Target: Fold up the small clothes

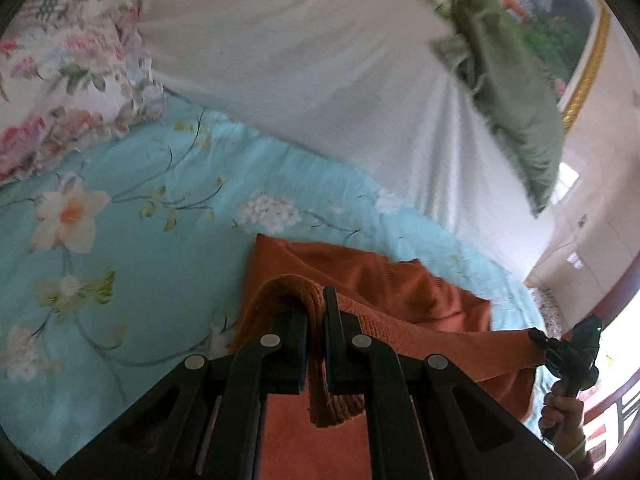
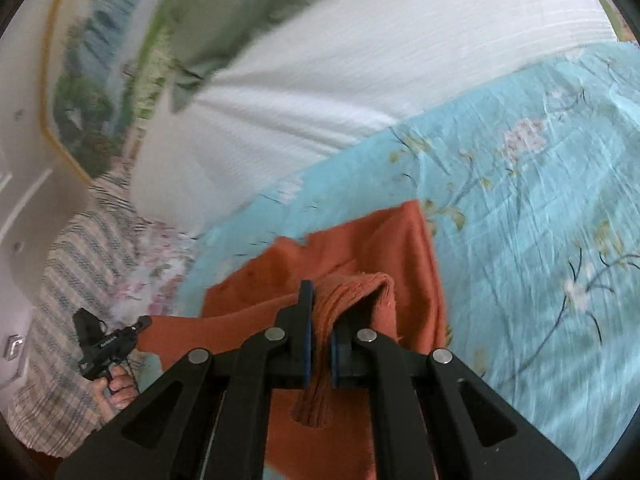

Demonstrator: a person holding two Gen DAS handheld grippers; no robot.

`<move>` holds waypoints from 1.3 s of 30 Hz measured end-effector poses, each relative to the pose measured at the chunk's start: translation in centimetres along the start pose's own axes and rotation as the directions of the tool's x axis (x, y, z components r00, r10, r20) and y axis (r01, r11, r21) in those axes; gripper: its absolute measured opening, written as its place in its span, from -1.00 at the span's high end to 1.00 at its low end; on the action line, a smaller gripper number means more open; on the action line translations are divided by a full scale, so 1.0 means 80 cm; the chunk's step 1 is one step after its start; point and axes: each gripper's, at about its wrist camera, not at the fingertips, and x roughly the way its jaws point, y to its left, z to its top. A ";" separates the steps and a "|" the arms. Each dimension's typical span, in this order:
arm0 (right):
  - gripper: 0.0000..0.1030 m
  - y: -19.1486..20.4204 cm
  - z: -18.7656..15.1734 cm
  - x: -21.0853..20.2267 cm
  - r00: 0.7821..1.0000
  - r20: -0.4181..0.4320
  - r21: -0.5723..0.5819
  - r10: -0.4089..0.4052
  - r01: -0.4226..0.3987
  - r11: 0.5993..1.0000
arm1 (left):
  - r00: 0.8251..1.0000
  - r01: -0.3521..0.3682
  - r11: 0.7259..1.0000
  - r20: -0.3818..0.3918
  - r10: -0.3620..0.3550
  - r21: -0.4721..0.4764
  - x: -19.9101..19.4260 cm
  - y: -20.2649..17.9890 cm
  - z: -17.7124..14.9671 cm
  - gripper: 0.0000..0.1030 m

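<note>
An orange knitted garment [image 1: 384, 280] hangs lifted over the light-blue floral bedsheet [image 1: 140, 240]. My left gripper [image 1: 316, 308] is shut on its ribbed edge, which bunches between the jaws. My right gripper [image 2: 322, 300] is shut on another ribbed edge of the same garment [image 2: 396, 248]. The cloth stretches between the two. The right gripper also shows at the right edge of the left wrist view [image 1: 568, 352], and the left gripper shows at the lower left of the right wrist view [image 2: 108, 344].
A large white quilt [image 1: 300, 60] lies across the far side of the bed, with a green cloth [image 1: 516, 92] on it. A floral pillow [image 1: 68, 80] sits at the left. A wall with a framed landscape picture [image 2: 92, 92] stands behind.
</note>
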 end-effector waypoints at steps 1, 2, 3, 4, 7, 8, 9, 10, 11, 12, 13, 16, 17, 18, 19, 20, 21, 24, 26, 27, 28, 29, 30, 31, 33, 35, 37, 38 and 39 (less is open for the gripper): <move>0.85 -0.007 0.003 0.011 1.000 -0.013 0.012 -0.006 0.006 1.000 | 1.000 -0.010 1.000 -0.009 0.010 -0.002 0.011 0.003 0.000 0.91; 0.85 -0.012 0.004 0.019 1.000 -0.023 0.020 -0.011 0.011 1.000 | 0.999 -0.025 1.000 -0.020 0.025 -0.005 0.027 0.007 0.002 0.91; 0.85 -0.020 0.006 0.032 0.999 -0.038 0.030 -0.026 0.028 0.999 | 0.999 -0.039 0.999 -0.032 0.038 -0.010 0.042 0.012 0.003 0.91; 0.85 -0.026 0.008 0.041 0.998 -0.048 0.037 -0.040 0.042 0.998 | 0.998 -0.049 0.999 -0.042 0.048 -0.015 0.056 0.016 0.004 0.91; 0.85 -0.047 0.006 0.062 0.993 -0.071 0.073 -0.095 0.100 0.992 | 0.993 -0.085 0.996 -0.081 0.084 -0.011 0.100 0.025 0.003 0.90; 0.85 -0.056 0.004 0.069 0.991 -0.085 0.095 -0.107 0.115 0.989 | 0.990 -0.103 0.995 -0.102 0.102 -0.004 0.115 0.027 0.002 0.89; 0.85 -0.063 0.002 0.074 0.988 -0.101 0.119 -0.116 0.128 0.985 | 0.986 -0.110 0.994 -0.124 0.109 -0.005 0.124 0.030 -0.001 0.88; 0.85 -0.072 -0.001 0.078 0.987 -0.117 0.155 -0.111 0.129 0.979 | 0.984 -0.114 0.993 -0.141 0.111 -0.011 0.128 0.033 -0.004 0.87; 0.85 -0.078 -0.003 0.078 0.988 -0.123 0.189 -0.093 0.115 0.975 | 0.984 -0.110 0.994 -0.142 0.106 -0.017 0.123 0.034 -0.006 0.83; 0.83 -0.081 -0.005 0.073 0.990 -0.118 0.217 -0.077 0.102 0.971 | 0.986 -0.099 0.995 -0.140 0.096 -0.020 0.116 0.033 -0.009 0.77; 0.82 -0.082 -0.007 0.063 0.991 -0.110 0.242 -0.073 0.098 0.965 | 0.987 -0.089 0.996 -0.137 0.086 -0.016 0.106 0.030 -0.012 0.55; 0.72 -0.073 -0.014 0.023 0.988 -0.042 0.255 -0.150 0.156 0.954 | 0.992 -0.044 0.998 -0.113 0.048 0.034 0.067 0.009 -0.037 0.27; 0.67 -0.062 -0.018 0.007 0.982 -0.002 0.231 -0.187 0.183 0.956 | 0.992 -0.010 0.997 -0.129 0.019 0.071 0.057 -0.005 -0.053 0.27; 0.67 -0.043 -0.024 -0.007 0.982 0.032 0.181 -0.184 0.175 0.968 | 0.989 0.008 0.995 -0.147 0.006 0.095 0.055 -0.016 -0.064 0.27; 0.67 -0.030 -0.028 -0.010 0.986 0.034 0.143 -0.164 0.157 0.977 | 0.983 0.039 0.991 -0.183 -0.015 0.125 0.055 -0.030 -0.082 0.27; 0.67 -0.009 -0.037 -0.006 0.993 0.009 0.078 -0.119 0.118 0.990 | 0.976 0.063 0.988 -0.216 -0.031 0.144 0.059 -0.040 -0.095 0.27; 0.67 0.017 -0.049 0.006 0.996 -0.052 -0.003 -0.074 0.074 0.997 | 0.968 0.080 0.984 -0.249 -0.039 0.159 0.065 -0.048 -0.108 0.27; 0.67 0.071 -0.087 0.051 0.973 -0.219 -0.215 -0.067 0.019 0.976 | 0.966 0.032 0.975 -0.257 0.026 0.219 0.084 -0.064 -0.129 0.24; 0.67 0.096 -0.112 0.087 0.942 -0.294 -0.365 -0.164 0.048 0.930 | 0.966 0.020 0.970 -0.255 0.044 0.241 0.094 -0.068 -0.123 0.24; 0.68 0.098 -0.117 0.102 0.926 -0.312 -0.404 -0.213 0.074 0.912 | 0.964 0.020 0.971 -0.263 0.045 0.239 0.101 -0.067 -0.114 0.25; 0.74 0.094 -0.116 0.115 0.914 -0.321 -0.426 -0.250 0.096 0.899 | 0.963 0.018 0.972 -0.266 0.046 0.236 0.106 -0.065 -0.106 0.28; 0.79 0.088 -0.108 0.121 0.914 -0.317 -0.422 -0.253 0.103 0.901 | 0.962 0.013 0.973 -0.267 0.050 0.231 0.114 -0.062 -0.093 0.28; 0.80 0.081 -0.097 0.124 0.916 -0.305 -0.412 -0.259 0.118 0.904 | 0.961 0.007 0.973 -0.272 0.058 0.230 0.126 -0.058 -0.077 0.29; 0.82 0.074 -0.083 0.126 0.919 -0.289 -0.397 -0.269 0.141 0.907 | 0.960 -0.002 0.973 -0.271 0.066 0.231 0.133 -0.055 -0.065 0.29; 0.84 0.056 -0.049 0.124 0.923 -0.230 -0.345 -0.308 0.218 0.913 | 0.963 -0.040 0.973 -0.252 0.099 0.226 0.146 -0.048 -0.037 0.29; 0.84 0.041 -0.021 0.114 0.918 -0.154 -0.299 -0.365 0.309 0.903 | 0.967 -0.085 0.977 -0.218 0.128 0.198 0.155 -0.040 -0.008 0.23; 0.84 0.019 0.006 0.091 0.937 -0.084 -0.192 -0.340 0.319 0.928 | 0.972 -0.130 0.980 -0.175 0.156 0.153 0.151 -0.027 0.012 0.04; 0.80 0.008 0.014 0.080 0.933 -0.058 -0.157 -0.355 0.343 0.926 | 0.973 -0.151 0.981 -0.156 0.170 0.124 0.146 -0.019 0.019 -0.04; 0.77 -0.002 0.020 0.068 0.925 -0.024 -0.116 -0.379 0.374 0.920 | 0.975 -0.161 0.983 -0.137 0.172 0.084 0.138 -0.008 0.024 -0.06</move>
